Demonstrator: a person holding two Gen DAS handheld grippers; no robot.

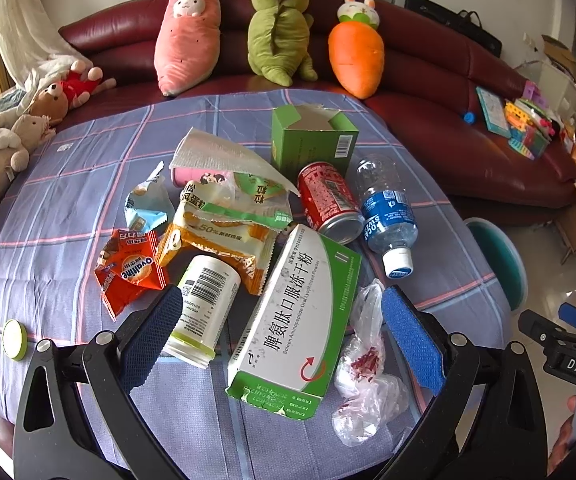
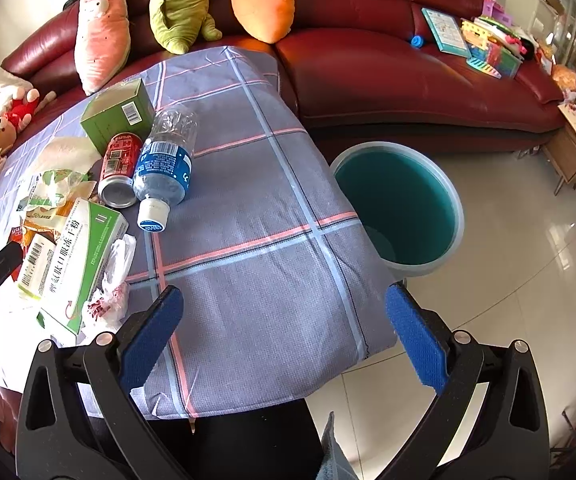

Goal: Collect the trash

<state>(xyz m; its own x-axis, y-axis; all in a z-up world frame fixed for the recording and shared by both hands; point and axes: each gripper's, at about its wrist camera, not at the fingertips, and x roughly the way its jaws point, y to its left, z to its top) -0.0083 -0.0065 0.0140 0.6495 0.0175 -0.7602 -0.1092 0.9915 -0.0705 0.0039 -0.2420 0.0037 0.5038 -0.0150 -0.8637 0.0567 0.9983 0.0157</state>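
Dark red leather sofa [image 2: 388,64]; glossy pale tiled floor [image 2: 528,264].

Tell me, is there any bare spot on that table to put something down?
Yes: the tablecloth is bare from the water bottle across to the edge above the teal bin, under the open right gripper. It is crowded around the medicine box, red can and wrappers.
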